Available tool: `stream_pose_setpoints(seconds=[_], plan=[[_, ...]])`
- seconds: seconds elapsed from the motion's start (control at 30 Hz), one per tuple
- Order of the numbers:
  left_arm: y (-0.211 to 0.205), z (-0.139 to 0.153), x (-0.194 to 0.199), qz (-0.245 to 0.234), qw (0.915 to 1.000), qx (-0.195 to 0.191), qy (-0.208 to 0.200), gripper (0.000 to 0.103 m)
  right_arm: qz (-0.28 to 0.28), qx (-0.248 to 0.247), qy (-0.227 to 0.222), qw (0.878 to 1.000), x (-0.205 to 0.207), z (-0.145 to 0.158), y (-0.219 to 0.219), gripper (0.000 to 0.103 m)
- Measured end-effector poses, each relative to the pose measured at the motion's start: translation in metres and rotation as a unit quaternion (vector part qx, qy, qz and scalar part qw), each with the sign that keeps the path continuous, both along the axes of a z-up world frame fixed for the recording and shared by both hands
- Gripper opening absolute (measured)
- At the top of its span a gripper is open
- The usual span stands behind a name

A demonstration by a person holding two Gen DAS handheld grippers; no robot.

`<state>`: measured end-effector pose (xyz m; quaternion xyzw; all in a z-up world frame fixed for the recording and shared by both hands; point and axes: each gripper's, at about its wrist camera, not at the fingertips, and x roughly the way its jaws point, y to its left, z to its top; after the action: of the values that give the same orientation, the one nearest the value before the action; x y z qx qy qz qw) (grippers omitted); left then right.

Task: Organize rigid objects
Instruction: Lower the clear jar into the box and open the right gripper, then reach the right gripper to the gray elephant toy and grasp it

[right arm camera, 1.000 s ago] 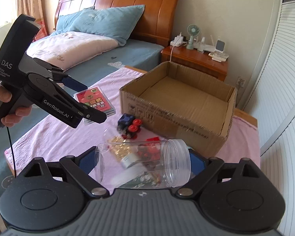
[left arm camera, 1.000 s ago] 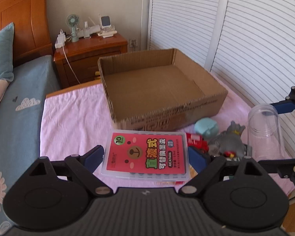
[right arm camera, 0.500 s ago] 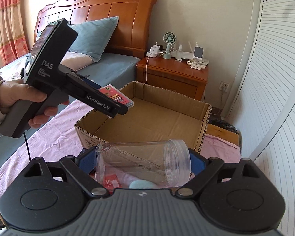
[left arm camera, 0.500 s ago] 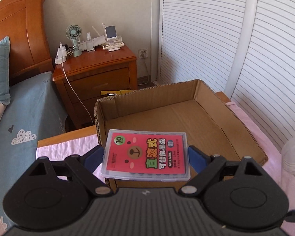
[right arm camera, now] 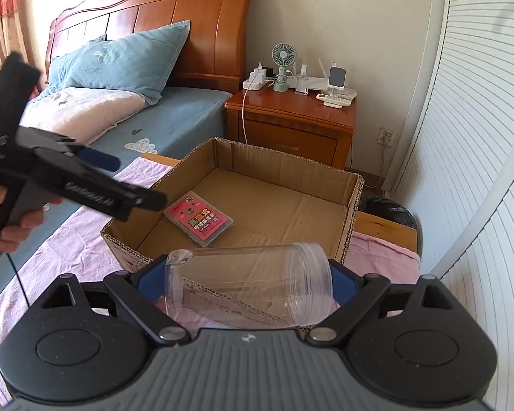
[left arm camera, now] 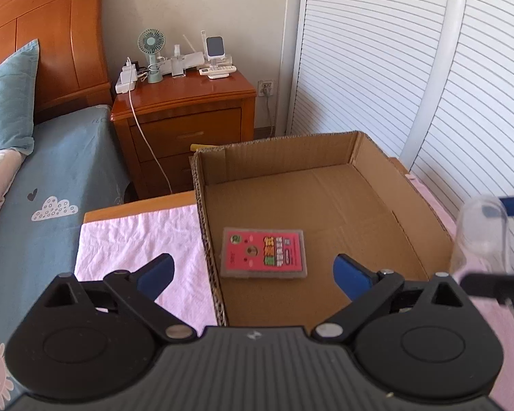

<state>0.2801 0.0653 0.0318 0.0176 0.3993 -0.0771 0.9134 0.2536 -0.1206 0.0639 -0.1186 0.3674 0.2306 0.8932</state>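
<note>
Left gripper [left arm camera: 253, 272] spread empty above cardboard box [left arm camera: 377, 157], red card case [left arm camera: 264, 253] flat on floor at 7 o'clock; right gripper [right arm camera: 248, 282] clamps clear jar [right arm camera: 248, 287] sideways at near rim, likely next in.

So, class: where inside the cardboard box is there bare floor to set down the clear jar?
Inside the cardboard box, the floor is bare from the red card case to the far and right walls. The near-left corner, where the case lies, is taken. The right gripper holds the clear jar.
</note>
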Motion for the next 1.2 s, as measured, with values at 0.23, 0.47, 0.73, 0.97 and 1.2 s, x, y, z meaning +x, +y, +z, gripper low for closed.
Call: stream_pose_setpoints(seconds=[0.23, 0.47, 0.73, 0.97, 1.2], plan=[[0.003, -0.002, -0.053, -0.012, 0.9993, 0.033, 0.015, 0.099, -0.022, -0.009, 0.021, 1.000, 0.052, -0.003, 0.017, 0.096], [0.006, -0.004, -0.085, -0.023, 0.9992, 0.031, 0.012, 0.099, -0.058, -0.025, 0.018, 0.998, 0.103, -0.010, 0.037, 0.103], [0.003, -0.005, -0.098, -0.028, 0.9989, 0.035, 0.009, 0.099, -0.063, -0.030, 0.036, 0.997, 0.093, -0.014, 0.035, 0.103], [0.001, -0.001, -0.112, -0.023, 0.9992, 0.033, 0.005, 0.099, -0.055, -0.056, 0.040, 0.996, 0.049, -0.018, 0.032, 0.103], [-0.001, -0.002, -0.132, -0.013, 0.9991, 0.040, 0.005, 0.100, -0.064, -0.032, 0.057, 0.996, 0.001, -0.030, 0.013, 0.103]])
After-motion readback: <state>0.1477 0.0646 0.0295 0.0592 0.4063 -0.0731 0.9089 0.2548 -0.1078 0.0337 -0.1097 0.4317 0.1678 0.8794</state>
